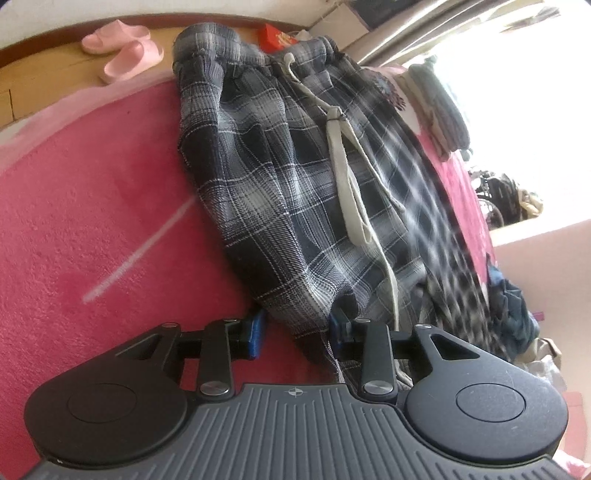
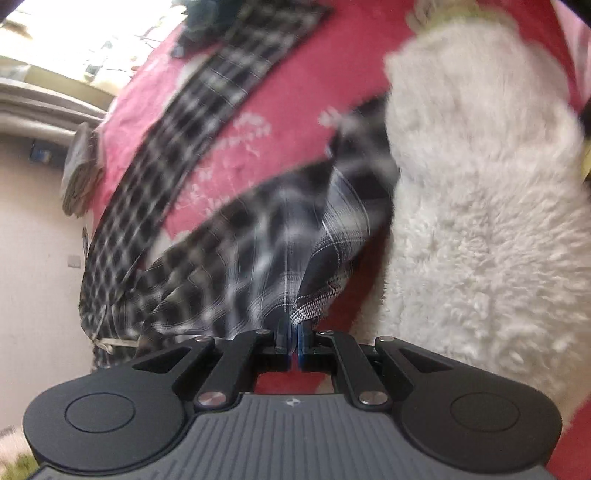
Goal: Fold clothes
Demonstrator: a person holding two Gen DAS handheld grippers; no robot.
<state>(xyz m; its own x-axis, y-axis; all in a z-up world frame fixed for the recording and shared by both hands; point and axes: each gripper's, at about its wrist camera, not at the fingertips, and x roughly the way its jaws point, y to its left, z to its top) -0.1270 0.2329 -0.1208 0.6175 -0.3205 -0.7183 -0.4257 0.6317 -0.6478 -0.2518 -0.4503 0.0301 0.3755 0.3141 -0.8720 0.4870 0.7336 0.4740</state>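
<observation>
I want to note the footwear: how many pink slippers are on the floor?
2. One pink slipper lies nearest the wall; the other is beside it, closer to the red bedspread. More may be hidden.

Both cams sit just behind their tongs, looking forward along the fingers, very close to the bed; left wrist view faces the plaid trousers [image 1: 295, 177] waistband and floor beyond; right wrist view faces the window side, motion-blurred; shared: plaid trousers, red bedspread [image 1: 92, 221].

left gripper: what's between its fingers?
In the left wrist view, a fold of the plaid pants lies between the open left gripper's fingers.
</observation>
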